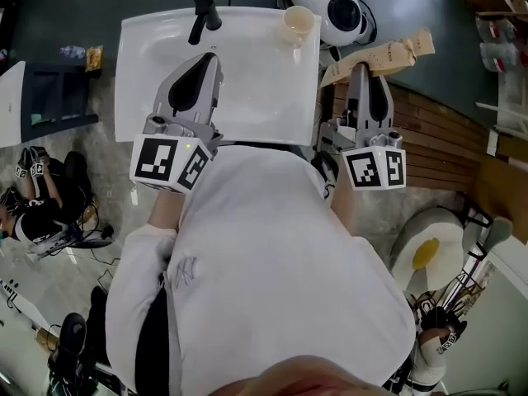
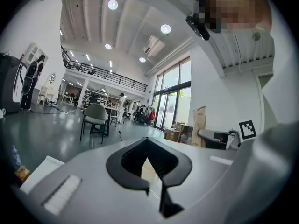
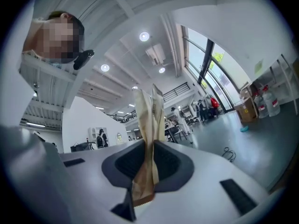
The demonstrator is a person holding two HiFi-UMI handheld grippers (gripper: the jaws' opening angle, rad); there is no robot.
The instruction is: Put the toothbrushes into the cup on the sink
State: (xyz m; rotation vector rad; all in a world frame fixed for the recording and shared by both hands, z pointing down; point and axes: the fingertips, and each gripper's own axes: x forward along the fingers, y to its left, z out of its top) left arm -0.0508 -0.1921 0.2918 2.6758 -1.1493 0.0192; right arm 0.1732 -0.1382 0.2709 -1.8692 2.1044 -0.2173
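Carrying is judged the step in hand. Just off the right edge of the sink (image 1: pixel 140 64), the right gripper (image 1: pixel 364 68) is closed to a narrow gap on the paper-wrapped toothbrushes (image 1: pixel 404 52). The left gripper (image 1: pixel 209 58), jaws together and empty, is held over the basin. Next, the bundle must be swung left and tipped into the cup (image 1: pixel 298 23) at the sink's back right corner.

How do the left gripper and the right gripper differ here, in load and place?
The right gripper is clamped on brown paper-wrapped toothbrushes; the left gripper holds nothing, its jaws close together. The left gripper hangs over the white sink; the right gripper is beside the sink's right edge. Both point away from the person, toward the end where the cup stands.
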